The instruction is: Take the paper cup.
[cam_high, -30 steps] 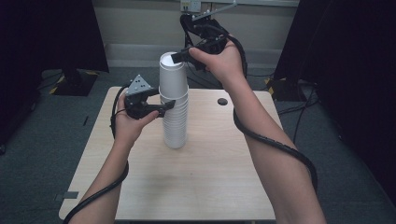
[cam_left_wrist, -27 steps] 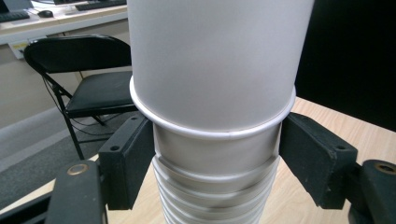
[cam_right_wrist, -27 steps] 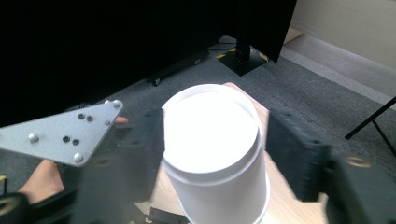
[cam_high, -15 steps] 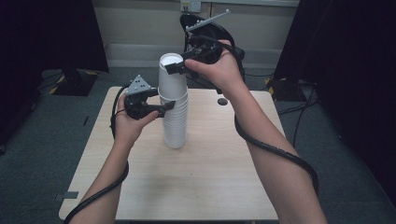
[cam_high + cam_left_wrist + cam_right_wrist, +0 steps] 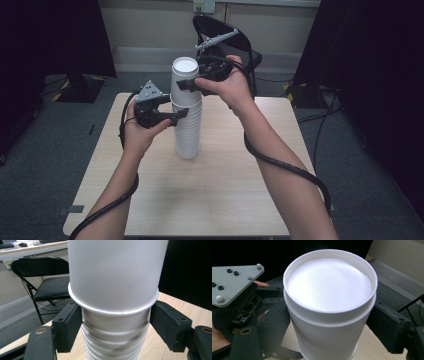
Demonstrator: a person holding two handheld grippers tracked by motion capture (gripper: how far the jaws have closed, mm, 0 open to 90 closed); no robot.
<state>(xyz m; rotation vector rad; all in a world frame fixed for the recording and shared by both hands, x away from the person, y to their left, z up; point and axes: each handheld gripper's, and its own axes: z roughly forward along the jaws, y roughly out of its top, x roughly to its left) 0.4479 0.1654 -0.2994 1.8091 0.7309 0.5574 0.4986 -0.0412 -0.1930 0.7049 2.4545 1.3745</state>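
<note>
Two black jaws of the left gripper [image 5: 115, 332] bracket a tall stack of white cups [image 5: 188, 125], set on either side of it just below the rim of the top cup [image 5: 185, 80]. The left gripper view shows the left-hand pad touching the stack's ribbed rims, while a narrow gap appears beside the right-hand pad; whether they truly clamp the stack cannot be told from here.

Higher up, the right gripper [image 5: 192, 84] comes in from the far right, its jaws having just been opening. They now stand spread on either side of the top cup, which sits upside down with its flat base facing up (the right gripper view looks straight onto that recessed base), and the pads appear to stand clear of the cup wall.

The stack stands upright near the middle of the pale wooden tabletop [image 5: 210, 190], slightly toward its far edge. The person's left hand [image 5: 140, 135] holds its gripper level at mid-stack; the right hand [image 5: 227, 87] holds its gripper above. Black cables trail along both forearms. A black folding chair [image 5: 247, 50] stands beyond the far edge, on grey carpet [image 5: 45, 140].
</note>
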